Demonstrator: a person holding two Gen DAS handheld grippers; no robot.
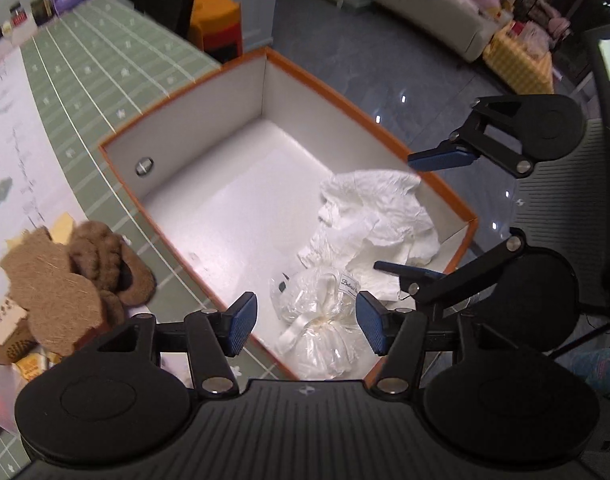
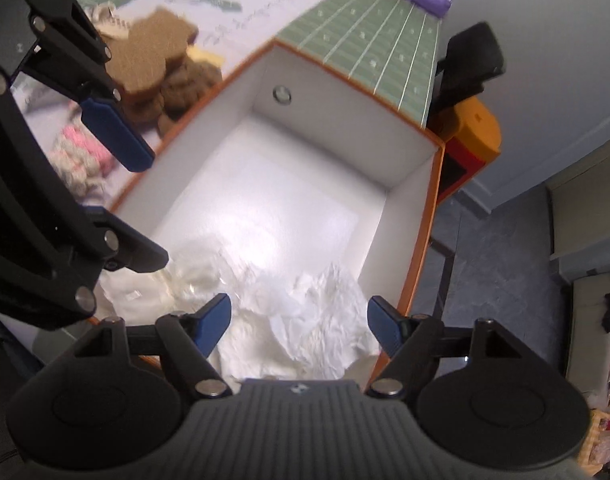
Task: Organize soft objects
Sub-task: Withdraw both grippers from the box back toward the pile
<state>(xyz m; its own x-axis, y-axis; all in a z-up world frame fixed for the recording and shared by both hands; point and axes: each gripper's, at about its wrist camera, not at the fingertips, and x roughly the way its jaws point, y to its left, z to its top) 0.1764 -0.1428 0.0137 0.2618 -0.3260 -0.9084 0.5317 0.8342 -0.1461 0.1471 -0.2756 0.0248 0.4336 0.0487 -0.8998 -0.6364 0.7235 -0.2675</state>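
With both the left hand-held gripper (image 1: 307, 326) and the right hand-held gripper (image 2: 301, 326) wide open and empty above the orange-rimmed white cardboard box (image 1: 369, 118), the brown fuzzy plush pile (image 1: 93, 268) on the counter (image 1: 105, 92) should be gripped next.

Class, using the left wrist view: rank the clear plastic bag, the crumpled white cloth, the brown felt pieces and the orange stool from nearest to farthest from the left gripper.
Measured from the left gripper:
1. Clear plastic bag, in the box right between its fingers.
2. Crumpled white cloth, deeper in the box, to the right.
3. Brown felt pieces, outside the box on the left; close to the cloth's rank.
4. Orange stool, beyond the box.
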